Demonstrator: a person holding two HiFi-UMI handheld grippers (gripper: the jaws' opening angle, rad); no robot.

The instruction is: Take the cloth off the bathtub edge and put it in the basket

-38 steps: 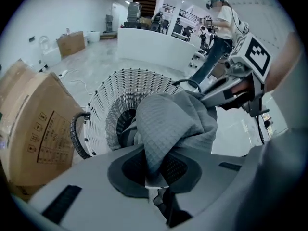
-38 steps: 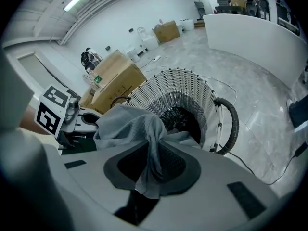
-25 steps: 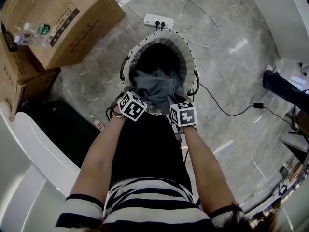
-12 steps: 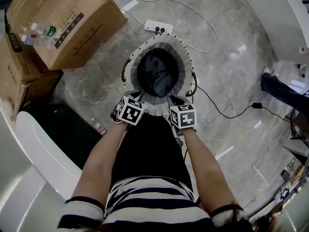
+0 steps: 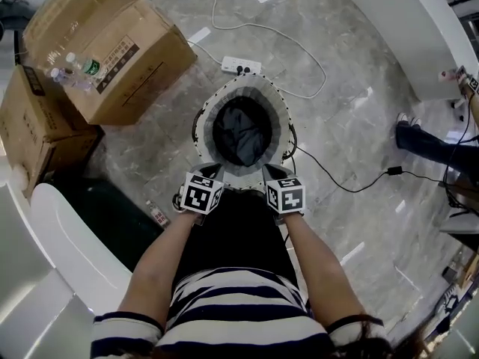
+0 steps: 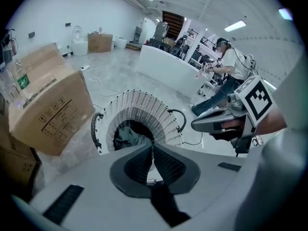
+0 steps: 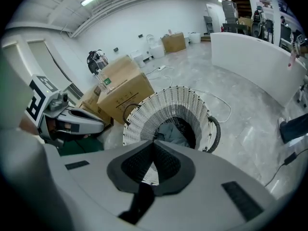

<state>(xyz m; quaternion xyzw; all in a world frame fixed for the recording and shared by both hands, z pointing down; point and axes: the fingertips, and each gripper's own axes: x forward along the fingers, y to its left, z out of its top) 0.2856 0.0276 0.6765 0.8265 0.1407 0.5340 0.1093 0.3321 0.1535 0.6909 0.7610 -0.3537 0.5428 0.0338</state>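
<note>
From the head we are looking steeply down on the basket [image 5: 247,83] from well above. In both gripper views we are slanting down along the jaws, nearer its rim; all three are sharing basket and cardboard boxes [image 5: 112,47].

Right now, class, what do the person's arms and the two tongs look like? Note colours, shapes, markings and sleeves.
The left tongs and right tongs are pale grey shells with dark ribbed pads. Each carries a white cube printed with black square markers. The sleeves are black-and-white striped and short, leaving the forearms bare.
</note>
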